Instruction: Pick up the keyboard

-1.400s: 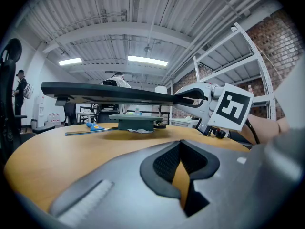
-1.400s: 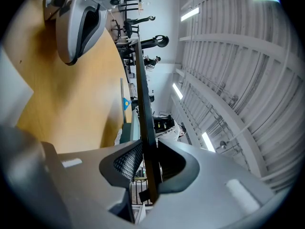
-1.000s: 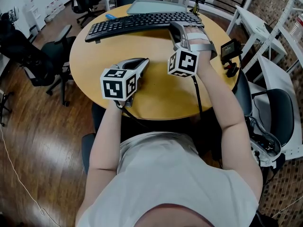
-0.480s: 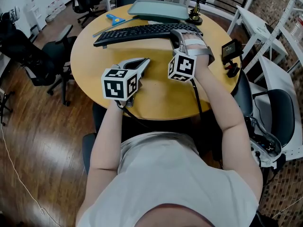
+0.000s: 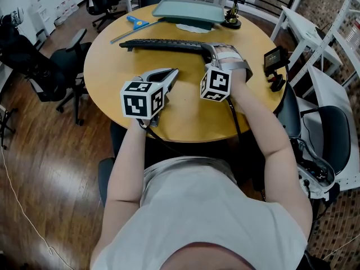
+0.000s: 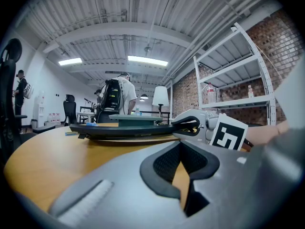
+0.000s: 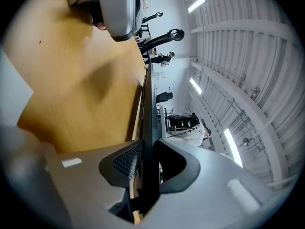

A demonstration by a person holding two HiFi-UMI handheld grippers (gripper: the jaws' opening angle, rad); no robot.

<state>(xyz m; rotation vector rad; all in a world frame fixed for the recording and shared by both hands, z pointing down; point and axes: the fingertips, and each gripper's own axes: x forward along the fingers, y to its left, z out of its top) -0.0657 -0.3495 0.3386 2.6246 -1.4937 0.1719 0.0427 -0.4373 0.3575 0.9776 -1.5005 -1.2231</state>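
Note:
The black keyboard (image 5: 163, 45) hangs above the round wooden table (image 5: 185, 117), tipped so I see it almost edge-on. My right gripper (image 5: 209, 49) is shut on its right end. In the right gripper view the keyboard (image 7: 148, 128) runs as a thin dark slab between the two pads. The left gripper view shows the keyboard (image 6: 124, 129) held level above the tabletop by my right gripper (image 6: 190, 123). My left gripper (image 5: 169, 75) rests on the table nearer to me, shut with nothing in it, well apart from the keyboard.
A grey-green tray (image 5: 188, 10), blue-handled scissors (image 5: 135, 21) and a lamp base (image 5: 230, 20) lie beyond the keyboard. A small black device (image 5: 274, 61) stands at the table's right edge. Office chairs (image 5: 62, 66) stand left; a white table (image 5: 304, 32) stands right.
The keyboard has come off the table and tipped from lying flat to nearly edge-on, moving a little nearer in my right gripper. The scissors have come into view. My left gripper has not moved.

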